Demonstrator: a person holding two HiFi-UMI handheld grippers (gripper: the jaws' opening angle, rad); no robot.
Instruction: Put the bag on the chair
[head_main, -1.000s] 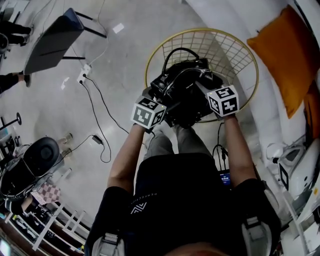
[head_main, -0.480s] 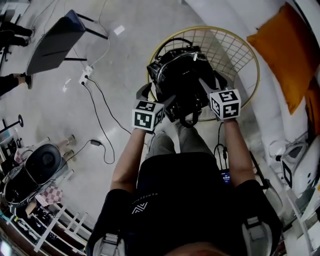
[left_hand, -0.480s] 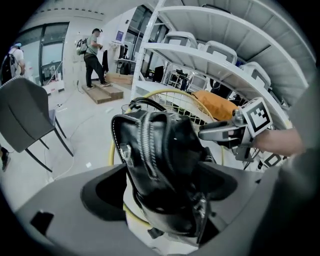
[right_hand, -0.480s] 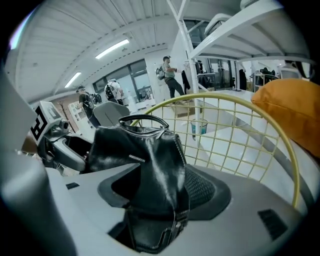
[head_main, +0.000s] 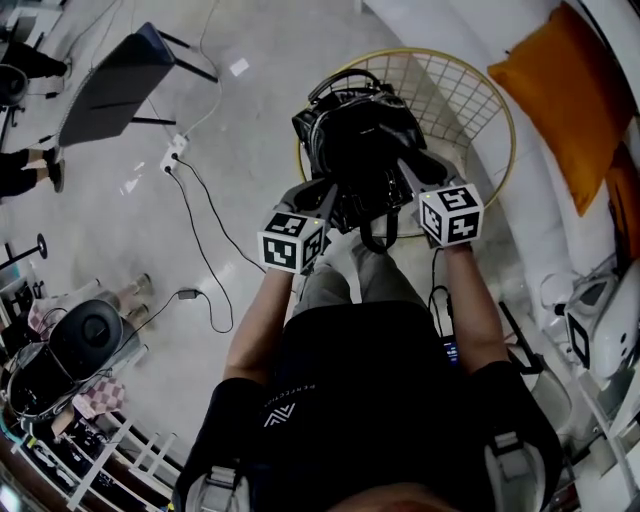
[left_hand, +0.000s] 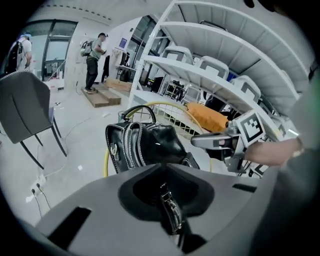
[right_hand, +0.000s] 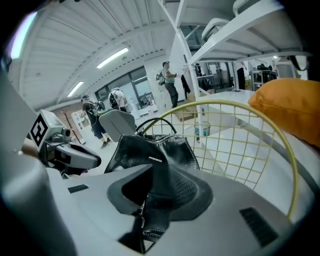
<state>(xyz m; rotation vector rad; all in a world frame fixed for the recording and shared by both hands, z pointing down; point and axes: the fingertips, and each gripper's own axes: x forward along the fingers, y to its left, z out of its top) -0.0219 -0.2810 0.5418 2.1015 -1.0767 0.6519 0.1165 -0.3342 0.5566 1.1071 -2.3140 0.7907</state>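
A black leather bag (head_main: 358, 135) with a loop handle is over the front left of the yellow wire chair (head_main: 497, 100); whether it rests on the seat I cannot tell. My left gripper (head_main: 322, 197) has just been closing and is shut on a buckled strap (left_hand: 170, 212) at the bag's near side. My right gripper (head_main: 408, 172) has also been closing, and its jaws pinch a fold of the bag (right_hand: 155, 197). In the left gripper view the bag (left_hand: 147, 145) stands ahead of the jaws, with the right gripper (left_hand: 220, 141) beside it. A loose strap (head_main: 375, 235) dangles below.
An orange cushion (head_main: 560, 85) lies on white shelving to the right of the chair. A grey chair (head_main: 105, 85) stands at the upper left, with cables and a power strip (head_main: 170, 150) on the floor. A black round unit (head_main: 85, 325) sits lower left. People stand far off.
Both grippers have closed onto the bag. The bag has shifted up the picture, further over the wire chair, and the marker cubes have drawn slightly back toward the body.
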